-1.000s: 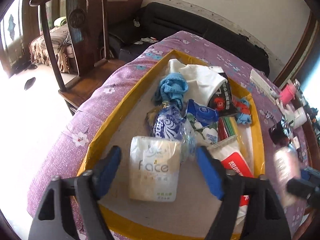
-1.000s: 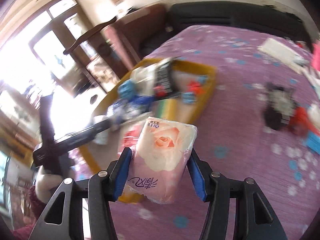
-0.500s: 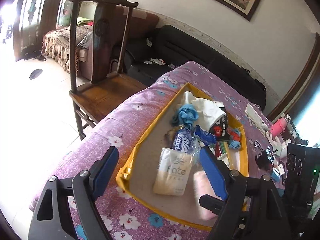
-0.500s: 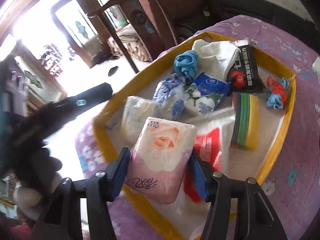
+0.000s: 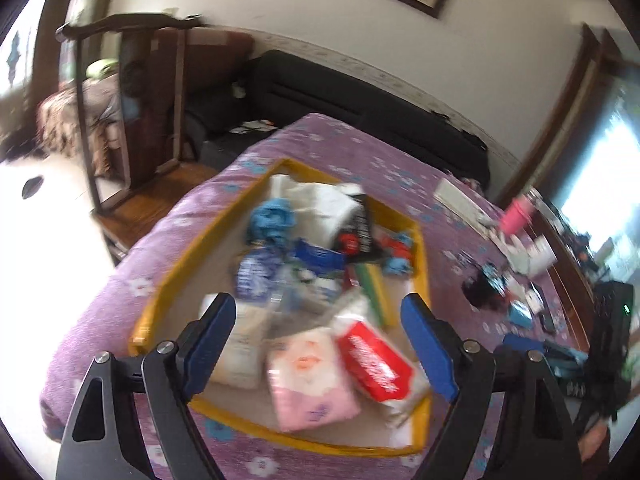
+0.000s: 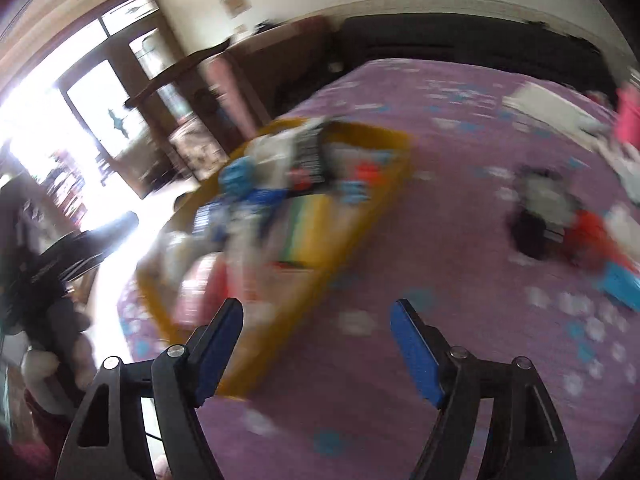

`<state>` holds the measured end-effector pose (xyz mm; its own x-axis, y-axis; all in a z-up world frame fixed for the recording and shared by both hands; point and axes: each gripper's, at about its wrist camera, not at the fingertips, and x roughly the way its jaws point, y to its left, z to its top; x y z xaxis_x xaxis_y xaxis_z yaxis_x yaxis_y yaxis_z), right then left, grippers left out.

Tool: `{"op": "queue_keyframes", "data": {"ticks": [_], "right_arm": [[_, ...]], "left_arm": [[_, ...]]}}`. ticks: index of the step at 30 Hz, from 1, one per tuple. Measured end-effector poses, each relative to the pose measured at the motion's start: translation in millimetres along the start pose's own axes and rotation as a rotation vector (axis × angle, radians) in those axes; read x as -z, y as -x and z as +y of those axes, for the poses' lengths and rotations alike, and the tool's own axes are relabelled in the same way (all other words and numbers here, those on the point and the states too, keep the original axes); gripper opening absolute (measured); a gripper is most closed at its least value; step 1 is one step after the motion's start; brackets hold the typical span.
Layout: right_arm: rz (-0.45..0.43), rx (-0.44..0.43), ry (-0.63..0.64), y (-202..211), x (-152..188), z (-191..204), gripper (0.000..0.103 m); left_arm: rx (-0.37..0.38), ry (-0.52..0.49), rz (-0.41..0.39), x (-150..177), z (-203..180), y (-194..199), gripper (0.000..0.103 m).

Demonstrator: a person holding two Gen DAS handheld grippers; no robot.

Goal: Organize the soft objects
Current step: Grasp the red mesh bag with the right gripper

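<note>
The yellow-rimmed tray (image 5: 280, 434) stood on the purple flowered tablecloth (image 5: 380, 160) and served as the landmark. Against the tray's near rim lay the pink tissue pack (image 5: 310, 380); just beside it, toward the tray's right rim, lay a red-and-white tissue pack (image 5: 374, 360), and on its other side a cream tissue pack (image 5: 240, 354), partly hidden behind a blue finger pad. Printing was visible on all three packs, but motion blur left none of it legible. Deeper in the tray sat a blue patterned packet (image 5: 254, 276), a blue cloth (image 5: 272, 220), a white cloth (image 5: 312, 208) and a black packet (image 5: 360, 232) with white lettering too smeared to read.

The left gripper (image 5: 318, 336) hung above the tray's near end, jaws wide apart and empty. The right gripper (image 6: 316, 344) was over bare tablecloth outside the tray's right rim, its jaws opening with nothing between them. In the right wrist view the tray's contents were blurred streaks of colour. Right of the tray, a dark cluttered heap (image 6: 536, 220) could not be identified.
</note>
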<state>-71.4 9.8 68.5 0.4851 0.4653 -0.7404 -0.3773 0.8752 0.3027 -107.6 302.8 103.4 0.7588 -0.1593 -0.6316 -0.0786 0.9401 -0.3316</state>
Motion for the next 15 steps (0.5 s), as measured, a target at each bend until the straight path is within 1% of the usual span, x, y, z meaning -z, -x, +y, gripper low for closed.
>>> {"op": "queue_keyframes", "data": {"ticks": [4, 6, 7, 9, 11, 13, 14, 15], "right_arm": [[-0.044, 0.189, -0.18, 30, 2, -96, 0.08], [-0.066, 0.266, -0.242, 40, -4, -133, 0.08], [-0.076, 0.287, -0.26, 42, -9, -145, 0.08], [-0.081, 0.303, -0.273, 42, -23, -164, 0.08], [-0.081, 0.299, -0.281, 32, -40, -175, 0.079], [-0.063, 0.28, -0.271, 15, -59, -181, 0.071], [-0.055, 0.288, -0.261, 6, -66, -180, 0.064], [-0.045, 0.301, -0.248, -4, -73, -180, 0.061]], "left_arm": [[0.062, -0.1, 0.044, 11, -45, -14, 0.085], [0.089, -0.13, 0.073, 19, -65, -22, 0.085], [0.099, -0.138, 0.087, 22, -72, -26, 0.085], [0.114, -0.158, 0.111, 29, -88, -31, 0.085], [0.12, -0.174, 0.125, 33, -98, -33, 0.085], [0.111, -0.187, 0.132, 36, -105, -33, 0.085], [0.104, -0.19, 0.134, 37, -106, -32, 0.085], [0.097, -0.191, 0.136, 38, -107, -31, 0.085]]}}
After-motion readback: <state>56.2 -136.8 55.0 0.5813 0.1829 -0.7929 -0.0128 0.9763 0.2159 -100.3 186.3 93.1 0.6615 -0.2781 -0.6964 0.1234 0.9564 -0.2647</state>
